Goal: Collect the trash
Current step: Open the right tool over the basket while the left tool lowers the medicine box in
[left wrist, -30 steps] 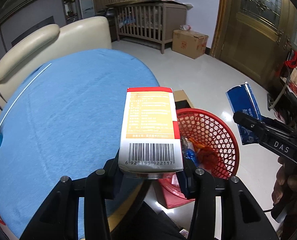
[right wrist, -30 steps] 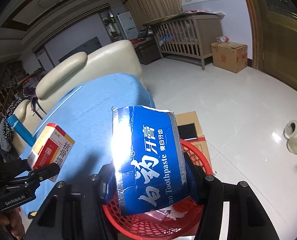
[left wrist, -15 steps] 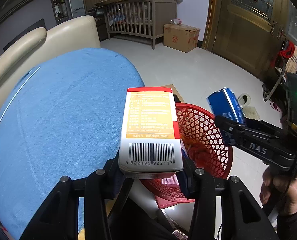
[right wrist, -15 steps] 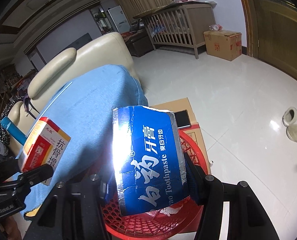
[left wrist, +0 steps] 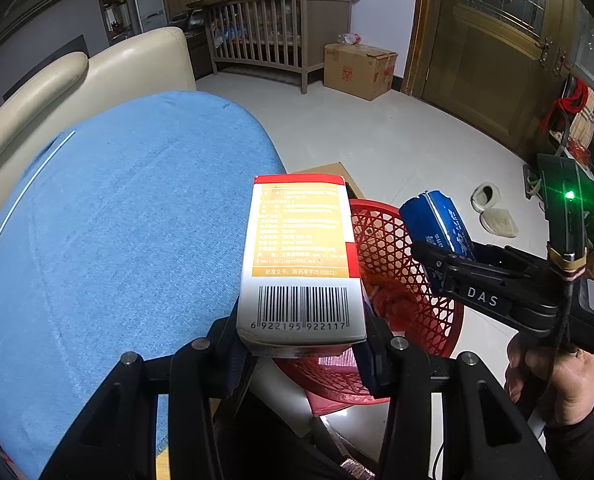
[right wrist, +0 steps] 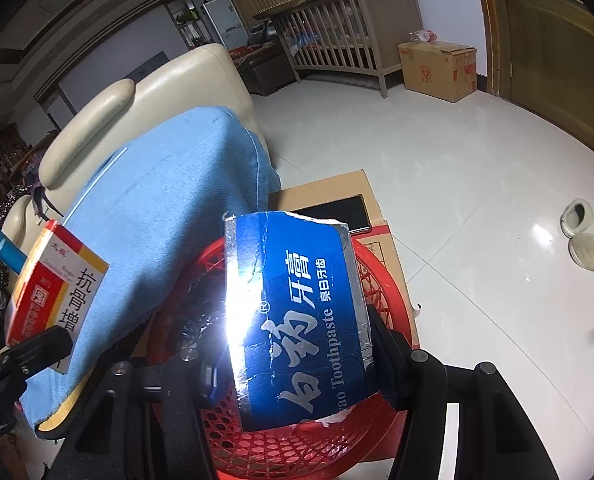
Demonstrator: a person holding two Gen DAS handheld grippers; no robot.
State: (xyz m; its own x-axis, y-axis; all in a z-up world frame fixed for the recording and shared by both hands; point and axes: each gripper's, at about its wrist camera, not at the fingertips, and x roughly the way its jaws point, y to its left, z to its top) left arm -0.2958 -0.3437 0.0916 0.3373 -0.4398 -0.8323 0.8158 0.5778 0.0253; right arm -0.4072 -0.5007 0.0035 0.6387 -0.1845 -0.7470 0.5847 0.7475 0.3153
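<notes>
Jaws of the left gripper clamp the medicine box while the right gripper pinches the blue toothpaste carton over the red basket.

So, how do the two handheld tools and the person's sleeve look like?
Both tools are matte black with angular arms and silver round bolts. The right tool carries white "DAS" lettering, a green light and a black cable. The left tool has blue pads. The sleeve is dark.

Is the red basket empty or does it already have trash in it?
Not empty. The red basket already holds crumpled wrappers, seen through its mesh.
</notes>
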